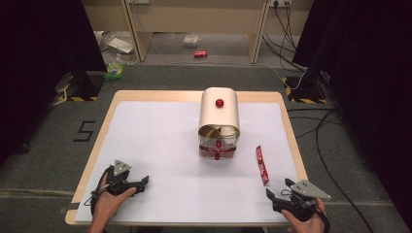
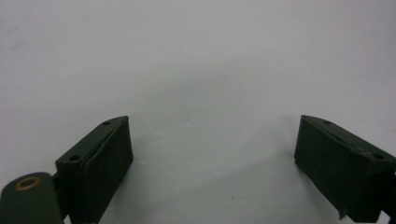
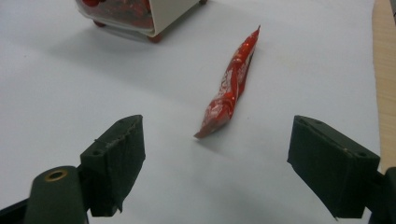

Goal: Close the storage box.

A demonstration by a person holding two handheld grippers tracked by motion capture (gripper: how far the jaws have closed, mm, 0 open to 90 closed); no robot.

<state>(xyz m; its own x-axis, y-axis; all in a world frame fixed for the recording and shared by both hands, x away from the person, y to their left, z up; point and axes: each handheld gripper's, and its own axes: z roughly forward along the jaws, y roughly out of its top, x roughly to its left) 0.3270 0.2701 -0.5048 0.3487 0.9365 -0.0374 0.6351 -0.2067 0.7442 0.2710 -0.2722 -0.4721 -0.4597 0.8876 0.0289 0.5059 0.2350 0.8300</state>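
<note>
A wooden table (image 1: pixel 99 141) stands in a dark room, most of its top covered by a white sheet (image 1: pixel 155 155). Near the middle of the sheet, toward the far side, sits a cream box (image 1: pixel 219 116) with a rounded roll-top lid and a red knob (image 1: pixel 219 103) — its front is open toward the person, and pale cups and red items show inside, too small to make out further. The right gripper view catches the box's lower corner (image 3: pixel 140 18) at the top left, with small red feet under it.

At the near left corner of the table a hand holds the left gripper (image 1: pixel 143 183), low over bare sheet. Its own view looks past both black jaws, which stand wide apart with nothing between them.

At the near right corner the other hand holds the right gripper (image 1: pixel 272 196), jaws likewise spread wide and empty.

A long red sachet (image 1: pixel 262 165) lies flat on the sheet, right of the box and well apart from it, near the table's right edge. In the right gripper view the sachet (image 3: pixel 231 86) lies just ahead of the open jaws, its near tip pointing into the gap — not touched by either one.
</note>
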